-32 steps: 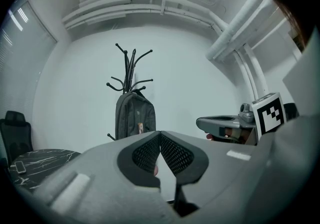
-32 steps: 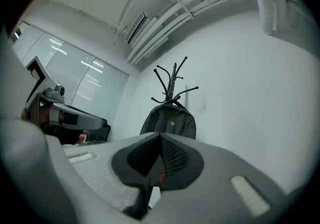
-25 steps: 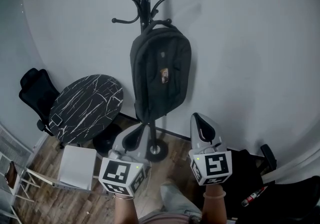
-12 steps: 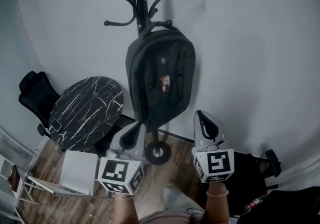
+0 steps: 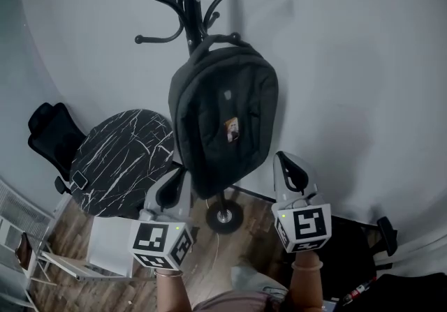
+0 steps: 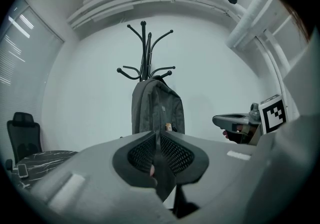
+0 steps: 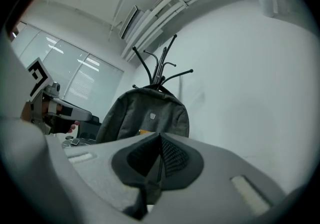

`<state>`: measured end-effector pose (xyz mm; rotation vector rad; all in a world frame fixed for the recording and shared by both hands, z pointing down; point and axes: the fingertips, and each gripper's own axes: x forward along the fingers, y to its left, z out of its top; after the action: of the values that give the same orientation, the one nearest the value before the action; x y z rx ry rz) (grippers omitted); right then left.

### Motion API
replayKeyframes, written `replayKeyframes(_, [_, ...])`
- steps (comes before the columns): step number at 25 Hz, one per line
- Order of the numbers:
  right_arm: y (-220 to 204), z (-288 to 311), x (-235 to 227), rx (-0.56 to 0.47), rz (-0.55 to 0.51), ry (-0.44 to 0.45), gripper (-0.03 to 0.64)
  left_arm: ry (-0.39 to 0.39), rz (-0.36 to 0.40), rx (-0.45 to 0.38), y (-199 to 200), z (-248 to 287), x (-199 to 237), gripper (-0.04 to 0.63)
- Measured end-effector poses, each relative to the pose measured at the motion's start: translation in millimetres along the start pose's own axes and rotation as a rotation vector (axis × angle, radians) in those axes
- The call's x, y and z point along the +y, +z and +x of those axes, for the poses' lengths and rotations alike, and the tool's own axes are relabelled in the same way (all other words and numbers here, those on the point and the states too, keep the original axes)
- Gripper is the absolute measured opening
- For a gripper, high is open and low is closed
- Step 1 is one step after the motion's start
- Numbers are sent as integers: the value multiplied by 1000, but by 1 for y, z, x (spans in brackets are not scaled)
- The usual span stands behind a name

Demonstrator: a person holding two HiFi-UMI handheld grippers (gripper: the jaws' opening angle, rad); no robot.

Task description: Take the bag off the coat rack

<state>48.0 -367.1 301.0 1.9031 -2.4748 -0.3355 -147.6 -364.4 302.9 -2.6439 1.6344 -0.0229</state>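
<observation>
A dark grey backpack [image 5: 223, 115] hangs by its top handle from a hook of the black coat rack [image 5: 187, 3], against a white wall. It also shows straight ahead as the backpack [image 6: 157, 107] in the left gripper view and as the backpack [image 7: 145, 115] in the right gripper view. My left gripper [image 5: 176, 190] is shut and empty, just below the bag's lower left corner. My right gripper [image 5: 290, 172] is shut and empty too, to the right of the bag's bottom, apart from it.
A round black marble table [image 5: 122, 160] stands left of the rack, with a black office chair [image 5: 49, 132] beyond it. The rack's round base [image 5: 223, 218] sits on the wood floor. A white chair [image 5: 105, 248] is at the lower left. Dark items [image 5: 363, 248] lie at the lower right.
The view has drawn closer to the rack, so the bag looks larger. Both grippers have stayed shut and risen slightly toward the bag's bottom.
</observation>
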Motion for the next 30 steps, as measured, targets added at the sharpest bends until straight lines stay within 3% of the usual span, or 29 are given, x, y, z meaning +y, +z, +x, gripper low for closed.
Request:
replayKeyframes(4, [-9,17,-11,28,-8,4,3,21,-3,0,0,12,8,20])
replayKeyframes(6, [-12,24,-16,32,-5,7,3,27,-10,3,0,16,11,71])
replayKeyframes(9, [-17,34,-22,41,-2,17,5,45,-16,8,-2,22,16,74])
replayKeyframes(11, [-22,41,-25,52,3,30,55,56,-19,15,-4,25,20,87])
replayKeyframes(16, [-35,59,-30,78,-7,41,75,73,-36,36,-12,31,29,121])
replayKeyframes(30, [-85,102,-42,195,0,56,144,17,-90,141,-45,54,37,209])
